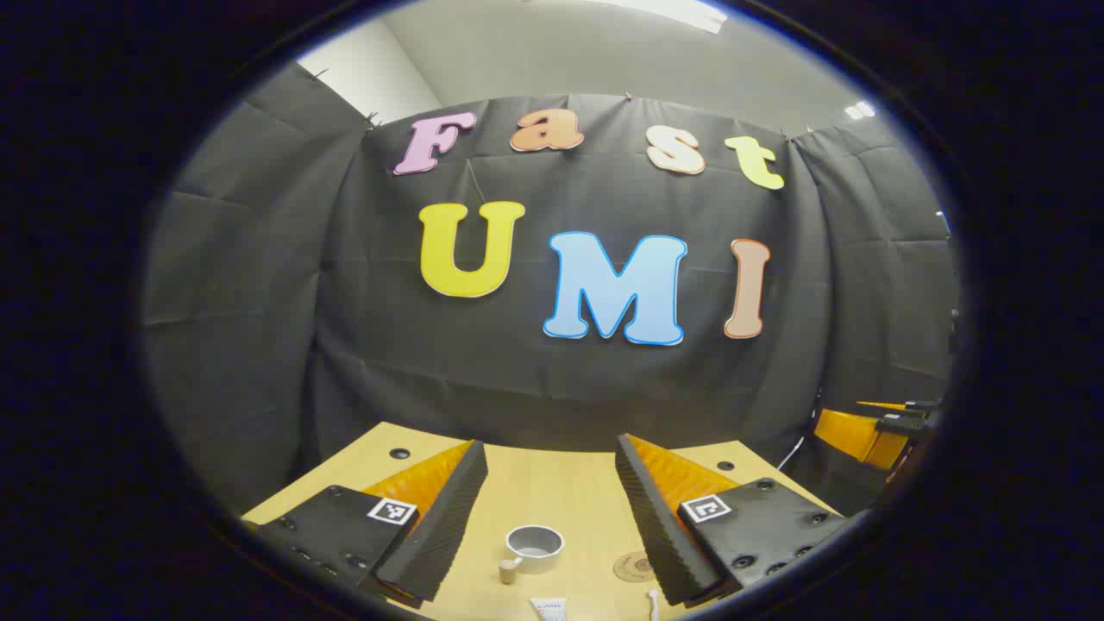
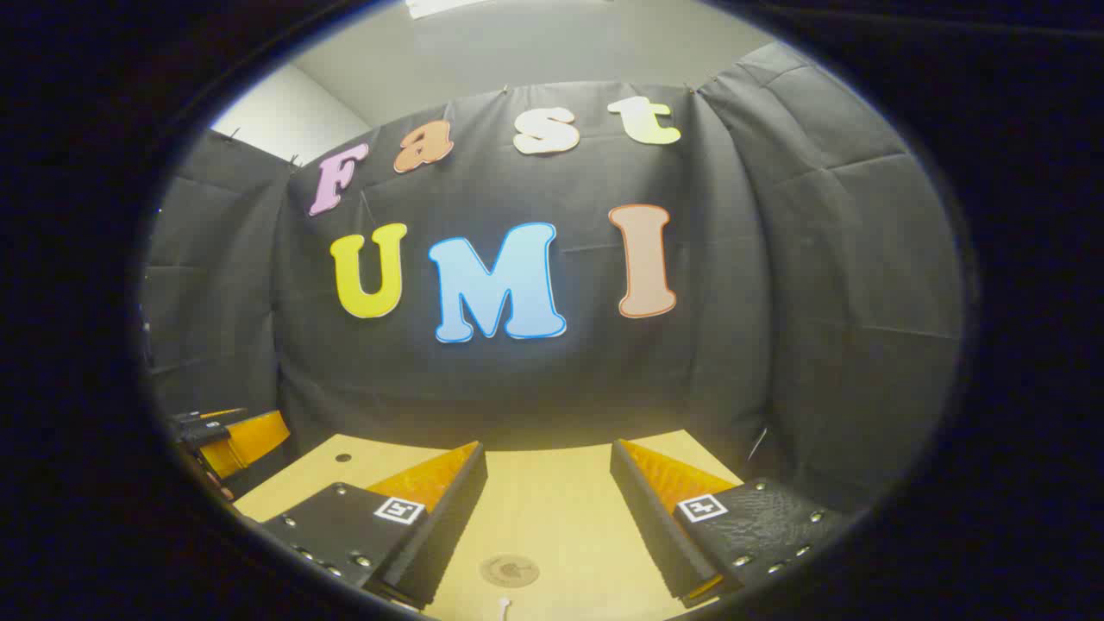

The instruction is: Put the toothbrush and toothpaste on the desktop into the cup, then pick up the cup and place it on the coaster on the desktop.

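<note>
Grey cup [image 1: 535, 548], toothpaste [image 1: 548, 609] between left tongs [image 1: 548, 461]; coaster [image 2: 509, 570] between right tongs [image 2: 547, 457].

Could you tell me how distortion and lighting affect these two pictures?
Left gripper view: fisheye bends the black cloth wall; a ceiling light glares; the round grey cup stays sharp. Right gripper view: same bowing; the light wooden desktop is evenly lit.

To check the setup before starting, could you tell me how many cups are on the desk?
1. The cup stands on the desk between the left gripper fingers, left of the coaster. Others could lie beyond the bottom edge.
</note>
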The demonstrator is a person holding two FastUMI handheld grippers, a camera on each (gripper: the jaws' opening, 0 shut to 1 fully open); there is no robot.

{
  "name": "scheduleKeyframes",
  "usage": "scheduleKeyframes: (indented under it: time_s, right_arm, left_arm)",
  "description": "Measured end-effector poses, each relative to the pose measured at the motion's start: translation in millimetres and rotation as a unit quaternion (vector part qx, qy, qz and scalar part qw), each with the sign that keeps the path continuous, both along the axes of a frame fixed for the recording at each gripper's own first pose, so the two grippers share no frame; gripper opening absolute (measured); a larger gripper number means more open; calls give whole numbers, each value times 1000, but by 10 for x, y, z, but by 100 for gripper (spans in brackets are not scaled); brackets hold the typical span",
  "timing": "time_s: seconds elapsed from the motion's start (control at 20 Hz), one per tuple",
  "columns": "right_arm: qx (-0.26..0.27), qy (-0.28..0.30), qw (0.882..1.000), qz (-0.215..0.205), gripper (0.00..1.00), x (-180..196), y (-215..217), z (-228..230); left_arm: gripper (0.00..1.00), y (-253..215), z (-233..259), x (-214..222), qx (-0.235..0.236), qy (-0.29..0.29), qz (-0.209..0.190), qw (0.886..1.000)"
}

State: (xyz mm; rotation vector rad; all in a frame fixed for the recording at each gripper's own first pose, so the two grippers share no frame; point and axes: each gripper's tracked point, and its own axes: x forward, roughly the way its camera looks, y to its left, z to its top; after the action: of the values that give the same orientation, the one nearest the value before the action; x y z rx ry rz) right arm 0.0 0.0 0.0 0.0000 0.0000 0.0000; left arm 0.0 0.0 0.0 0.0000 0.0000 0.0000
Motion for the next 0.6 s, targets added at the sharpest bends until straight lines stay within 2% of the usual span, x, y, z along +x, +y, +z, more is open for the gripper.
scheduleKeyframes:
  time_s: [0.05, 0.2, 0.35, 0.4, 0.5, 0.55, 0.6]
  right_arm:
    - [1, 4, 1000, 2, 92, -4, 17, -19]
    - [2, 13, 1000, 8, 91, -10, 70, -84]
    - [4, 21, 1000, 14, 91, -22, 120, -129]
    - [4, 23, 1000, 17, 91, -22, 145, -133]
    - [2, 27, 999, 21, 91, -21, 182, -146]
    - [1, 28, 999, 23, 91, -32, 203, -168]
    - [0, 31, 999, 26, 91, -39, 233, -179]
  left_arm:
    - [93, -20, -16, 11, 3, 3, -3, 1000]
    - [93, -53, -66, 19, 4, 11, -9, 1000]
    - [98, -55, -80, 22, 3, 19, -10, 1000]
    - [93, -51, -79, 18, 2, 21, -10, 1000]
    - [93, -57, -81, 0, 0, 25, -9, 1000]
    - [98, -63, -97, 1, -1, 27, -9, 1000]
    - [95, -62, -96, 6, -2, 29, -10, 1000]
